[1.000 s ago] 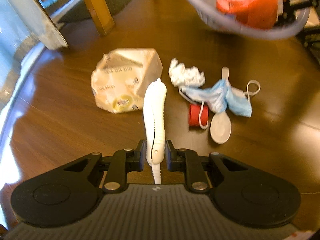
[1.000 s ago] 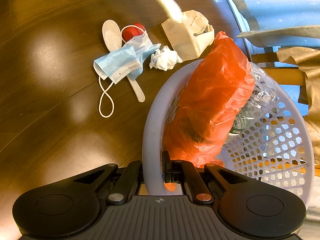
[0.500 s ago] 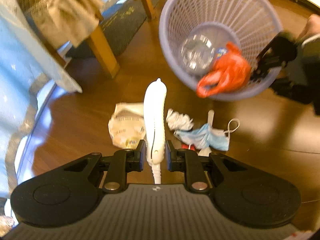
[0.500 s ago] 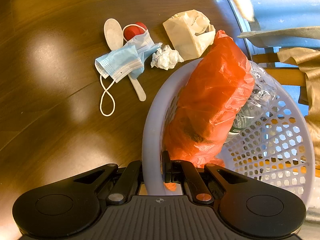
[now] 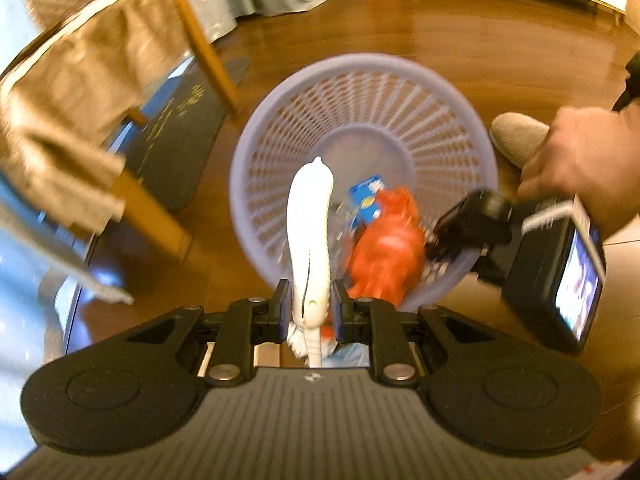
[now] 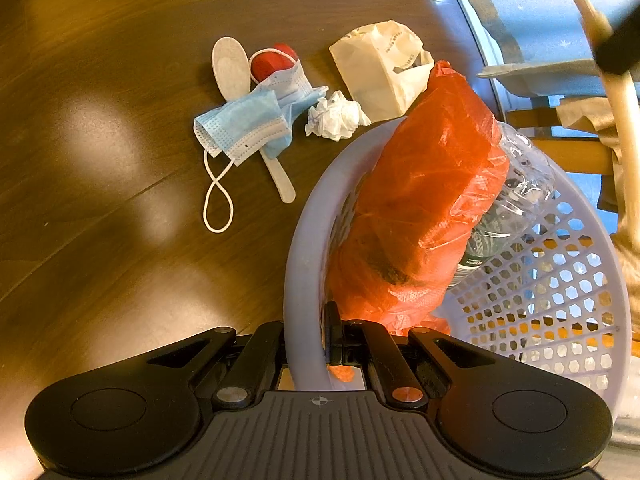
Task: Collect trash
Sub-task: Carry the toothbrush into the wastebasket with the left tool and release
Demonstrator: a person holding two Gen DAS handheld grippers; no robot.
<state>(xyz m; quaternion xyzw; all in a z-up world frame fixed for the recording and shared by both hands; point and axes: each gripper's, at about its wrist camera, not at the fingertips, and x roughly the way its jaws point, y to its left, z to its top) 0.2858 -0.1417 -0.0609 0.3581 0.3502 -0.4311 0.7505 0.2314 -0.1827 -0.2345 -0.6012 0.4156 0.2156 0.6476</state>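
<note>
Left gripper (image 5: 307,312) clamped on a white plastic handle piece (image 5: 311,236) held above the lavender basket (image 5: 452,128), right gripper (image 6: 306,340) pinched on that basket's rim, orange bag (image 6: 416,216) inside, mask (image 6: 244,124), spoon (image 6: 230,66) and tissue (image 6: 336,116) beside it.

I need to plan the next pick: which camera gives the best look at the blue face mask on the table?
The right wrist view. There the blue face mask lies sharp and unblocked on the table, draped over the white spoon, its ear loop trailing. The left wrist view is motion-blurred and shows at most a pale scrap of blue behind the left gripper.
</note>
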